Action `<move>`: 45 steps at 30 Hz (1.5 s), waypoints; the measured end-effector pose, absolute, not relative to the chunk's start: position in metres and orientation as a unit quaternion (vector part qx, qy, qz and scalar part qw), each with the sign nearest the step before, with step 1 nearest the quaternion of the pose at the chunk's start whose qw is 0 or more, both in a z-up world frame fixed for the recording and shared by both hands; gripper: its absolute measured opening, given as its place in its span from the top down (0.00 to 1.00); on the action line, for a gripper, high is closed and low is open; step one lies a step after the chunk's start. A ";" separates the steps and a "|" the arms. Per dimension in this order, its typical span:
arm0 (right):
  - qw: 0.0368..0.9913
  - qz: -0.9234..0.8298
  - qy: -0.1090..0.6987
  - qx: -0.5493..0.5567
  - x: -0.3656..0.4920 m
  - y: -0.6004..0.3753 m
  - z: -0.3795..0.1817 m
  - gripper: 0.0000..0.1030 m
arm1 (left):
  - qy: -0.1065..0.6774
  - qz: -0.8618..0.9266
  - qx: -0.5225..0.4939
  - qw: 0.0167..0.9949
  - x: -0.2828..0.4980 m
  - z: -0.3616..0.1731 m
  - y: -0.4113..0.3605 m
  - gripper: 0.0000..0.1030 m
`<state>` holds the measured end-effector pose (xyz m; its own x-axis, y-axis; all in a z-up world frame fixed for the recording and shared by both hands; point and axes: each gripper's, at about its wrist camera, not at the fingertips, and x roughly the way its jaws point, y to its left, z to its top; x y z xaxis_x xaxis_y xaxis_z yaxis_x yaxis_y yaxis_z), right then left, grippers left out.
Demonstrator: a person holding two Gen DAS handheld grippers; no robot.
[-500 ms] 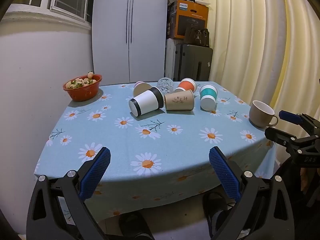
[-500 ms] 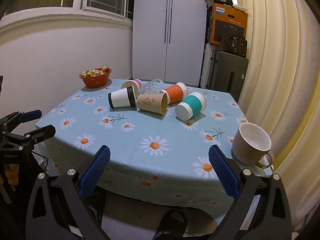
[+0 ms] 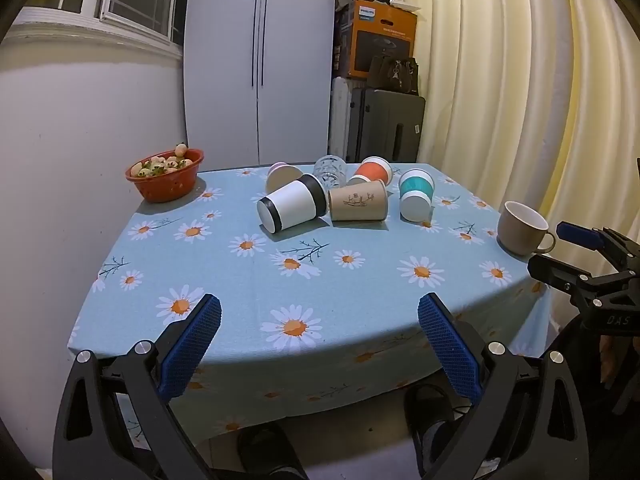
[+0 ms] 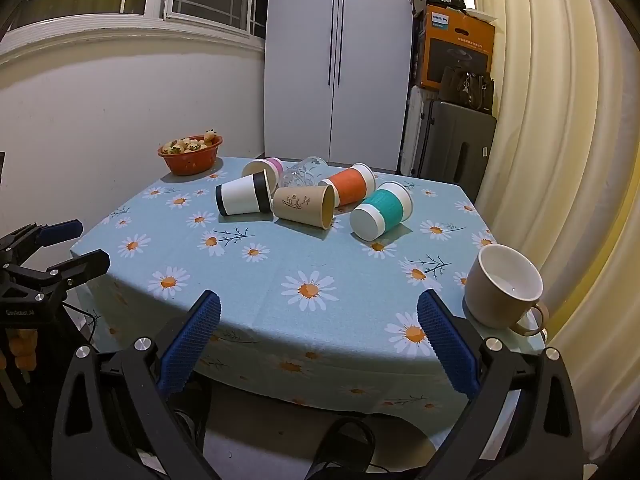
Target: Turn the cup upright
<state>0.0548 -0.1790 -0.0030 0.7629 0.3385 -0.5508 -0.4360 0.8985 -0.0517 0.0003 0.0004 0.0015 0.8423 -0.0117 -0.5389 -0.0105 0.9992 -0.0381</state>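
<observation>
Facing the table (image 3: 360, 300) from its near edge, the left gripper (image 3: 319, 322) holds its jaws wide apart with nothing between them; the right gripper (image 4: 319, 320) stands likewise spread and empty.

Hidden or unclear items:
- The pink cup (image 4: 264, 170) lies behind the white-and-black cup (image 4: 242, 198), so only its mouth and part of its wall show.
- The clear glass (image 4: 302, 174) is hard to make out; whether it touches its neighbours cannot be determined.
- The bowl's contents (small pale rounded pieces) cannot be identified.
- Each gripper's lower body is cut off by the frame edge.

Count, well ahead of both grippers:
- Five paper cups, all on their sides in one cluster: pink, white-and-black, brown (image 4: 304, 206), orange (image 4: 350, 188), teal (image 4: 382, 216).
- One clear glass, also tipped over, at the back of the cluster.
- One beige mug (image 4: 502, 286), upright, just ahead and to the right of the right gripper's right finger.
- One red bowl (image 4: 190, 156), far ahead to the left, at the table's back corner.
</observation>
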 end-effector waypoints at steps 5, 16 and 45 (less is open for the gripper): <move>0.935 0.207 0.275 -0.088 0.055 -0.179 -0.003 0.05 | 0.281 0.002 -0.022 0.959 -0.001 -0.001 0.002 0.06; 0.935 0.207 0.274 -0.088 0.054 -0.179 -0.004 0.05 | 0.284 0.003 -0.020 0.959 0.000 -0.002 0.001 0.06; 0.933 0.208 0.278 -0.091 0.055 -0.176 -0.005 0.05 | 0.283 -0.003 -0.030 0.959 -0.001 0.000 0.003 0.06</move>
